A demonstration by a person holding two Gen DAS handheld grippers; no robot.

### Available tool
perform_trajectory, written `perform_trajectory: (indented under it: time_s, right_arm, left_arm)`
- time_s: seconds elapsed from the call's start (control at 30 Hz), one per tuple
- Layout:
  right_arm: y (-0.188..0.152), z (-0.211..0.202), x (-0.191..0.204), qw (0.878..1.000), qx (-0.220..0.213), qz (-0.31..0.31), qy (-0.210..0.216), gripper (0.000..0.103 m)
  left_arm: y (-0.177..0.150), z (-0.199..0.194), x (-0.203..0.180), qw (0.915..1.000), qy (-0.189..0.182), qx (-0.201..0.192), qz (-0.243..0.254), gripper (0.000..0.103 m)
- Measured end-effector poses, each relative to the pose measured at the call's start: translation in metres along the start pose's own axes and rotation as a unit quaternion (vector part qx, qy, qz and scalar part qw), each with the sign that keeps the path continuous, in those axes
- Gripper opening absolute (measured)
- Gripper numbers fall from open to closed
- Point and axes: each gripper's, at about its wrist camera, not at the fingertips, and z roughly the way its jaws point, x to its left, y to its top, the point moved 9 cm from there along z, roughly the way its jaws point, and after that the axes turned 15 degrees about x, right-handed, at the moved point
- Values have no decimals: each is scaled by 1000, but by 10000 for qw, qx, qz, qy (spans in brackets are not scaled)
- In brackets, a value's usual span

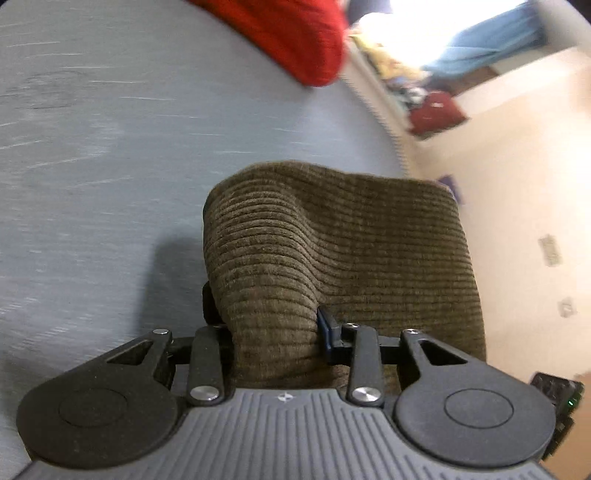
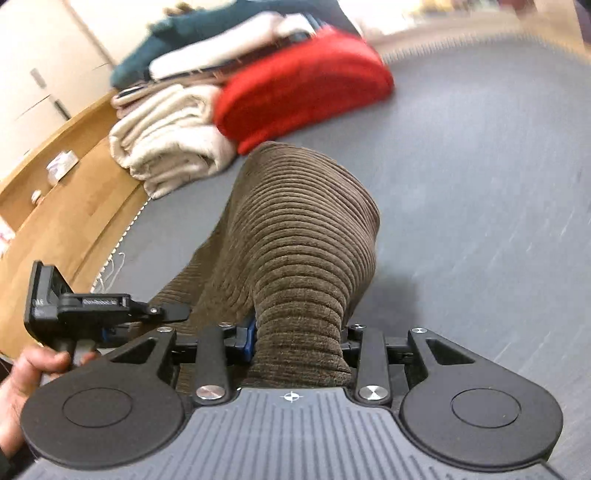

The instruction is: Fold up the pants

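Fingertips of both hand-held grippers buried in corduroy pants (image 1: pixel 332 240).

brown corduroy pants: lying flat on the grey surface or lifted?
Lifted. The pants hang bunched from both grippers: the left gripper and right gripper each pinch a gathered wad, and a shadow falls on the grey surface.

Two fisheye wrist views, each looking forward and downward along its own jaws, very close to the cloth.

Left view faces across the flat grey fabric surface (image 1: pixel 92 166) toward a cream floor at right; right view faces toward stacked folded linens. Shared: brown ribbed corduroy pants (image 1: pixel 332 236) (image 2: pixel 295 236), red folded knit (image 1: pixel 295 33) (image 2: pixel 303 85), grey surface (image 2: pixel 480 184).
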Motion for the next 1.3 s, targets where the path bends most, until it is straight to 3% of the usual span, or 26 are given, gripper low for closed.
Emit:
perform_trajectory:
  time_s: [0.07, 0.1, 0.13, 0.2, 0.23, 0.3, 0.4, 0.53, 0.6, 0.67, 0.73, 0.77, 0.8, 0.87, 0.97, 1.07, 1.13, 1.2, 1.3]
  right_arm:
    - [6, -22, -12, 9999, -38, -165, -32, 38]
    - [7, -30, -24, 9998, -12, -183, -70, 41]
    - [7, -31, -38, 9998, 26, -119, -155, 50]
    - [2, -19, -76, 9972, 254, 274, -645, 63]
    - [-3, -12, -97, 9922, 461, 532, -1030, 59]
    - [-10, -12, -128, 9817, 567, 765, -1649, 56]
    - [-13, -22, -133, 9874, 338, 653, -1401, 56]
    - [-24, -7, -129, 9902, 691, 269, -1185, 56]
    - [-43, 11, -134, 9849, 1328, 171, -1093, 56]
    - [-59, 27, -137, 9733, 1770, -254, -1442, 55]
    - [-58, 31, -132, 9683, 1814, -645, -1590, 55]
    - [-58, 32, -133, 9693, 1825, -611, -1530, 55]
    - [-56, 30, -133, 9717, 1834, -560, -1380, 55]
    - [-49, 23, -135, 9739, 1826, -563, -1226, 53]
    - [-21, 7, -134, 9838, 1308, -522, -1106, 54]
    - [22, 6, -131, 9911, 751, -460, -995, 61]
    - [50, 12, -134, 9939, 354, -342, -983, 79]
    - [79, 28, -147, 9961, 41, 74, -877, 83]
    - [96, 68, -183, 9924, 71, 1189, -305, 83]
  left_arm:
    - [-3, 9, -14, 9999, -58, 101, 105, 53]
    - [-3, 15, -13, 9996, 206, 106, 164, 56]
    - [-2, 19, -8, 9975, 664, 64, 237, 60]
    - [-1, 27, 10, 9815, 1880, 111, 344, 59]
    - [-1, 29, 17, 9732, 2266, 162, 349, 55]
    - [0, 27, 11, 9768, 2110, 123, 339, 49]
    - [-1, 27, -21, 9828, 1647, 2, 837, 49]
    - [-16, 54, -52, 9758, 1471, 350, 1578, 47]
    - [-31, 75, -58, 9675, 1540, 670, 1890, 43]
    - [-47, 99, -58, 9549, 1713, 1099, 2164, 43]
    - [-62, 121, -35, 9269, 2368, 1631, 2412, 46]
    - [-66, 128, -27, 9164, 2630, 1796, 2425, 62]
    - [-62, 129, -21, 9193, 2673, 1832, 2234, 67]
    - [-47, 120, -17, 9404, 2391, 1698, 1721, 67]
    - [-14, 95, -19, 9623, 2189, 946, 1305, 64]
    - [9, 77, -9, 9832, 1700, 411, 518, 64]
    - [16, 76, 2, 9897, 1386, 345, 39, 66]
    - [21, 80, 7, 9921, 1175, 322, -303, 68]
    - [27, 93, 14, 9922, 1028, 360, -605, 72]
